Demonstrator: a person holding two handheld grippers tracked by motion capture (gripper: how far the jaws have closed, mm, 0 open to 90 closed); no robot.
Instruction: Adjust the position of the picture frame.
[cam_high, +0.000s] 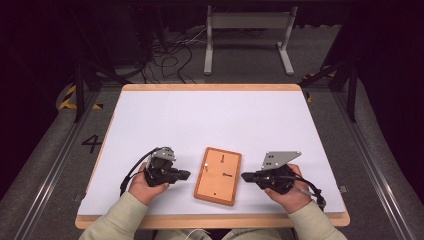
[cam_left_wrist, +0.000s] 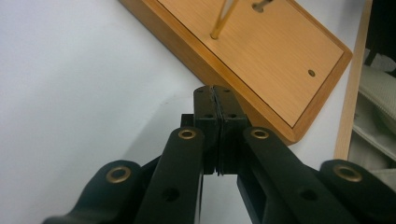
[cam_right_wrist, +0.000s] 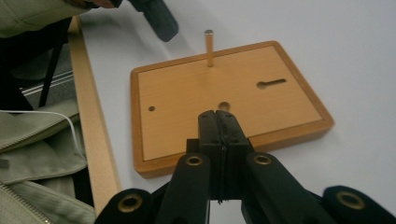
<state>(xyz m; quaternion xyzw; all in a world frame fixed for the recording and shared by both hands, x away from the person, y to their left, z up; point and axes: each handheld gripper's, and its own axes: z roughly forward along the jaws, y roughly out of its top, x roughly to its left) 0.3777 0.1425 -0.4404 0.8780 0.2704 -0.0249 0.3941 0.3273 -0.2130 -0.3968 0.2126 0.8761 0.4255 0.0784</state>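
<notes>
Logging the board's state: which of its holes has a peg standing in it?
The hole at the board's edge nearest the left gripper: a peg stands upright there. The others are empty.

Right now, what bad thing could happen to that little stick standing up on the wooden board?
1. The thin brass peg stands upright and alone on the wooden board. The left gripper is close beside the board, so a careless sweep might bend or knock the peg.
2. Both the left gripper and the right gripper have their jaws shut. Pushing in like that could shove the board, which seems to lie loose on the white table.
</notes>
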